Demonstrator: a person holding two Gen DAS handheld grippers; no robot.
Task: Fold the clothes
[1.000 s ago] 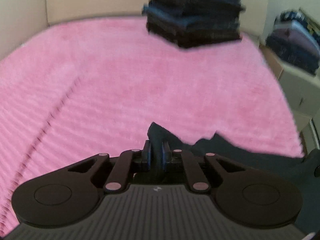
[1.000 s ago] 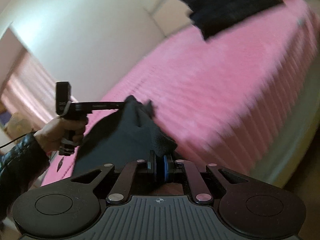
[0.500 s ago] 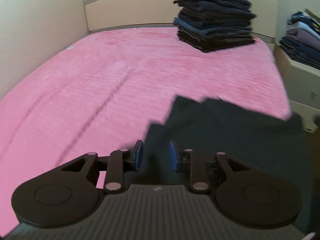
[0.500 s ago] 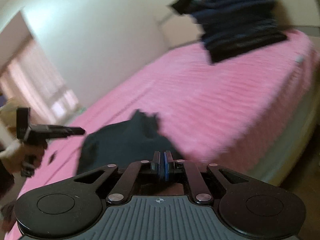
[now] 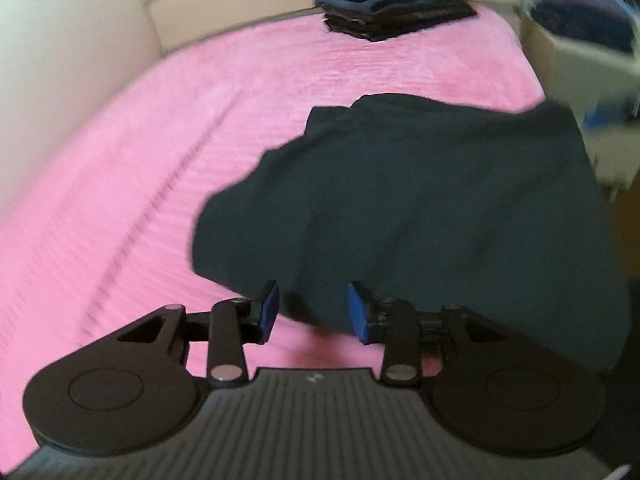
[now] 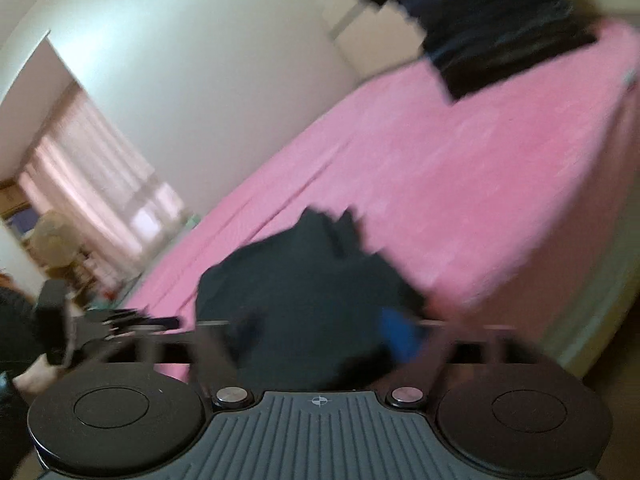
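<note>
Released garment [image 5: 420,200], apparently beyond parted fingers [image 5: 269,311]

Black grippers, blue-padded jaws, dark sleeve [image 6: 12,320]

I saw a pale headboard [image 5: 224,4] beyond the pink bedspread [image 5: 160,152], a white wall [image 6: 208,80] alongside, and a curtained window [image 6: 100,184] farther off

A dark, near-black garment [image 5: 440,200] lies on a bright pink bedspread [image 5: 160,160] with faint ribbed stripes. The black tongs [image 5: 312,312] have blue pads [image 5: 270,308]. A stack of folded clothes [image 5: 392,4] is navy, blue and black. The wall [image 6: 200,60] is pale cream.
</note>
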